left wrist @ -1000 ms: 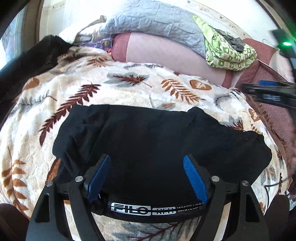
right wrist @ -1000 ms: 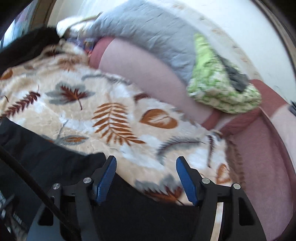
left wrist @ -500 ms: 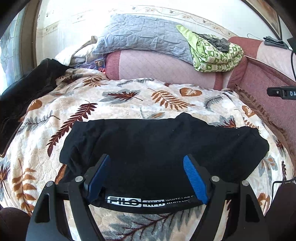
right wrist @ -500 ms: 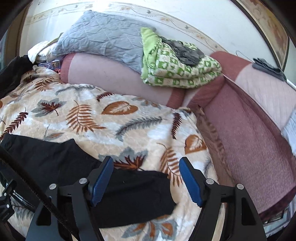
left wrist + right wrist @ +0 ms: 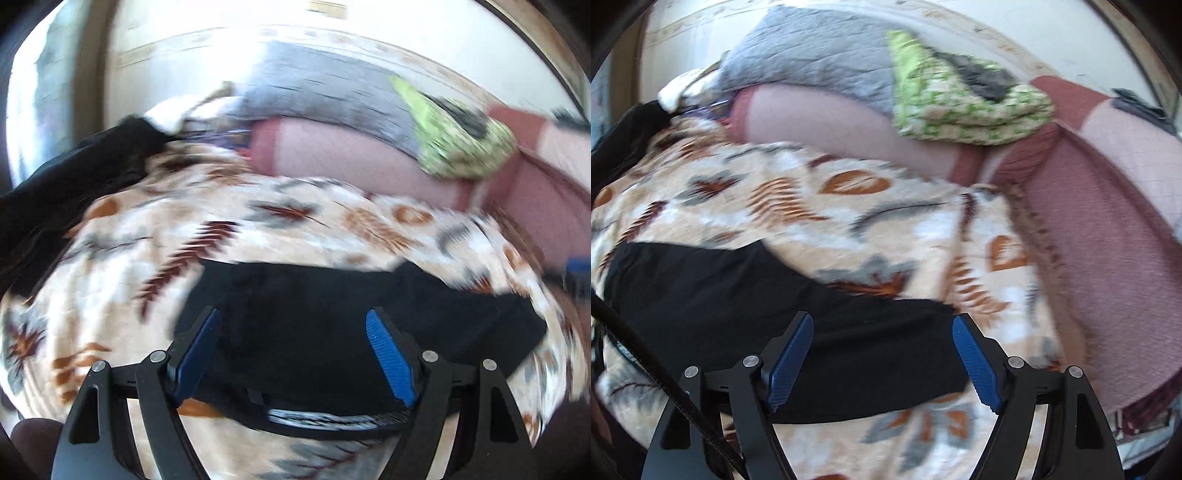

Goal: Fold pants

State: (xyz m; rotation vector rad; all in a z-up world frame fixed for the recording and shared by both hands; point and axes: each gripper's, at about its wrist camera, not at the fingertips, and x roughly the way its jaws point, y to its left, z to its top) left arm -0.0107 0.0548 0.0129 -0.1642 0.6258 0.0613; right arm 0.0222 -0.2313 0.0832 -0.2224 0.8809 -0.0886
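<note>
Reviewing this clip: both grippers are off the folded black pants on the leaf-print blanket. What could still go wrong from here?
1. The black pants lie on a soft, uneven leaf-print blanket, so the fold may slump open.
2. The right gripper, jaws just opened and empty, hangs close above the cloth; a pad might snag it.
3. The left gripper sits open over the waistband and could drag it.

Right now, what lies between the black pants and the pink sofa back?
Only the leaf-print blanket separates the black pants from the pink sofa back, clearest in the right wrist view.
</note>
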